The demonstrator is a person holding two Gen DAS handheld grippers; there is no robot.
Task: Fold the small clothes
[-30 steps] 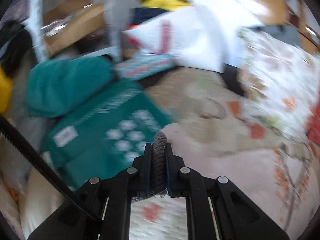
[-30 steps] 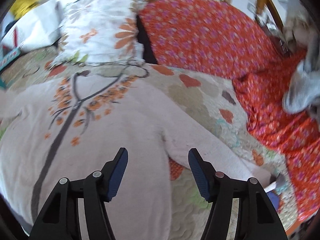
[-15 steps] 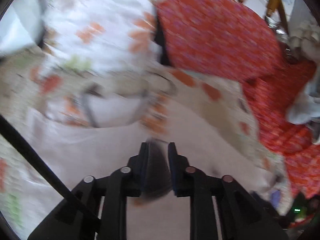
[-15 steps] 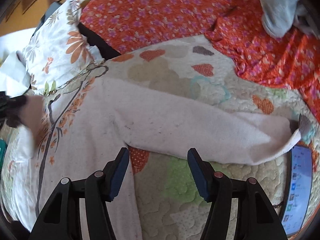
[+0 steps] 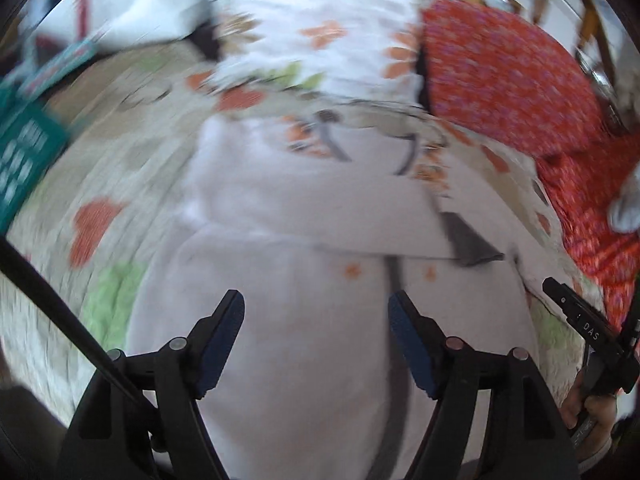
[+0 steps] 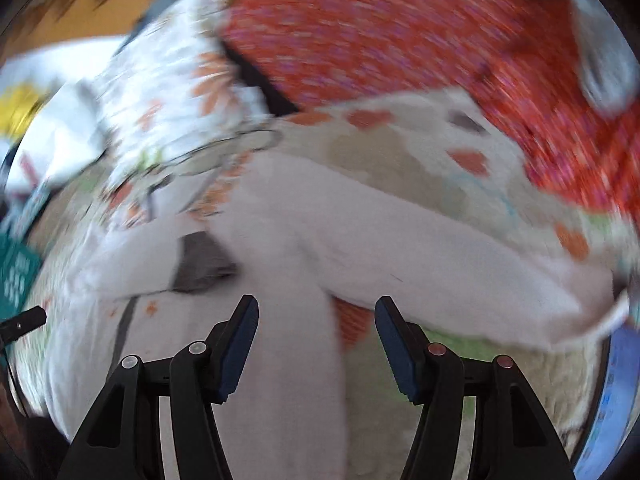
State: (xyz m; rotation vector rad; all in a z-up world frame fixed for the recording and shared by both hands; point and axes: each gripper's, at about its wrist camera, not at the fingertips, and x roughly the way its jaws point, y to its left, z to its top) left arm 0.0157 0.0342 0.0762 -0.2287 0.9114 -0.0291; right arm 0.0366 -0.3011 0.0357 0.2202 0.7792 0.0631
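Note:
A pale pink long-sleeved top with an orange tree print lies flat on the quilted bed. One sleeve lies folded across its chest, its grey cuff at the right. My left gripper is open and empty above the top's body. In the right wrist view the same top shows, with the folded cuff at the left and the other sleeve stretched out to the right. My right gripper is open and empty over the top's side edge.
A white floral pillow and an orange-red patterned cloth lie at the back. A green garment lies at the far left. A phone sits at the right edge of the bed. The right gripper's handle shows at the right.
My left gripper carried the grey-cuffed sleeve across the top, opened, and let it go. The sleeve now lies folded over the chest. My right gripper swung left, still open.

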